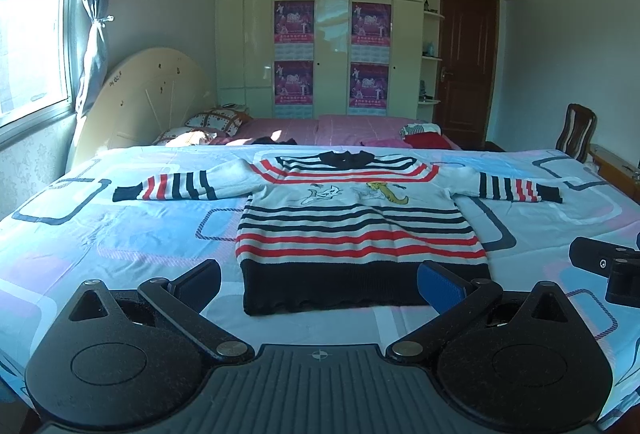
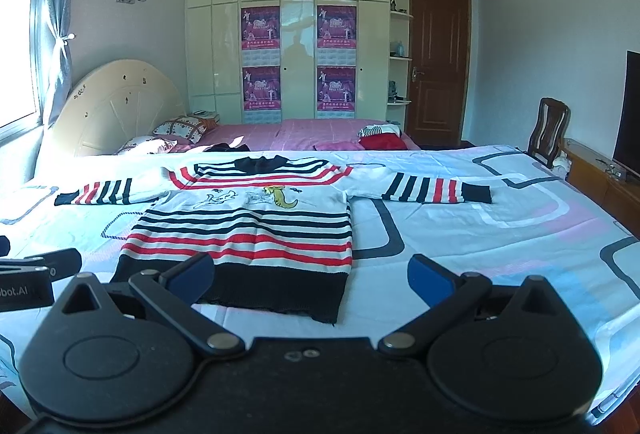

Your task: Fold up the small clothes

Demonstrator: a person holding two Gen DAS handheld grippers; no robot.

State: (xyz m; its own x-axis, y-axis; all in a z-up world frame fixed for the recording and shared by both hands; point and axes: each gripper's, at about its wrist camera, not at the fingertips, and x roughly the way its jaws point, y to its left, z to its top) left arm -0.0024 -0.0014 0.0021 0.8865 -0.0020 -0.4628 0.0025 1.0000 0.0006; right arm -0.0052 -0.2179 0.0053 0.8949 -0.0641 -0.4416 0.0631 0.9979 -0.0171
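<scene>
Nearest the left wrist lens, the left hand-held gripper [image 1: 318,284] hangs with its jaws spread wide and holding nothing, just short of the black knitted hem of the small striped white, red and navy sweater [image 1: 356,230]. Beside it, the right hand-held gripper [image 2: 310,280] is likewise wide and holding nothing, poised near the hem's right corner. That sweater lies flat and face up on the bed's pale blue sheet printed with rounded rectangles [image 1: 120,230], both sleeves stretched straight out to the sides, so folding looks not yet begun. A sensible first move would be for each gripper to reach a sleeve cuff and bring it across the chest, pinching one layer only. Beyond is a second bed with a pink cover [image 1: 328,127], a cream wardrobe with posters, a brown door and a sunlit window.
</scene>
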